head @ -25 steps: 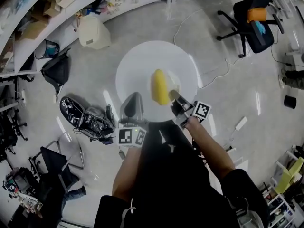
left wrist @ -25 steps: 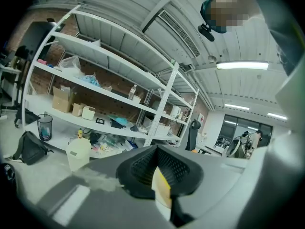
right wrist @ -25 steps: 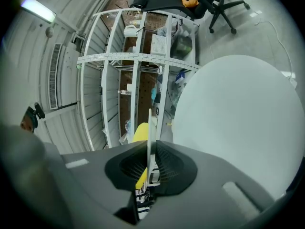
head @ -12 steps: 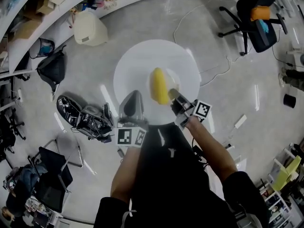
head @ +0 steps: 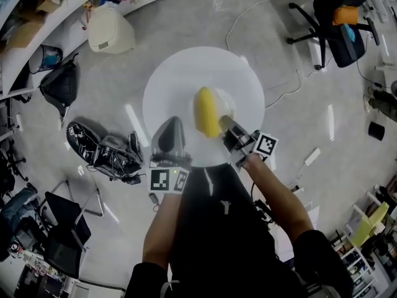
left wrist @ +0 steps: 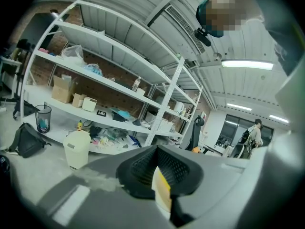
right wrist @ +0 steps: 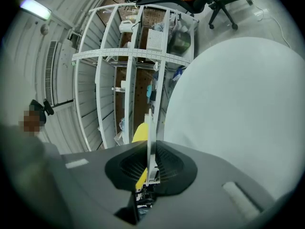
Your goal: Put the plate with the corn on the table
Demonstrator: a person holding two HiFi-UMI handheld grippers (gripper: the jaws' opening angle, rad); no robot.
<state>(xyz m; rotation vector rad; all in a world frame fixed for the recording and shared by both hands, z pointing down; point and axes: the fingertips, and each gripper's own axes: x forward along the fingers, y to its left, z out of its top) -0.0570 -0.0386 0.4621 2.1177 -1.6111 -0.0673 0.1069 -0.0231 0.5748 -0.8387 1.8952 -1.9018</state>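
The corn (head: 206, 112) lies on a plate (head: 226, 103) held just above the round white table (head: 186, 73). The head view shows the cob whole. The right gripper view shows the plate (right wrist: 149, 137) edge-on, with the right gripper (right wrist: 150, 168) clamped on its rim and the corn (right wrist: 138, 133) peeking out beside it. In its own view, the left gripper (left wrist: 159, 175) has its jaws together, with an unidentifiable pale-yellow sliver (left wrist: 162, 191) at the seam.
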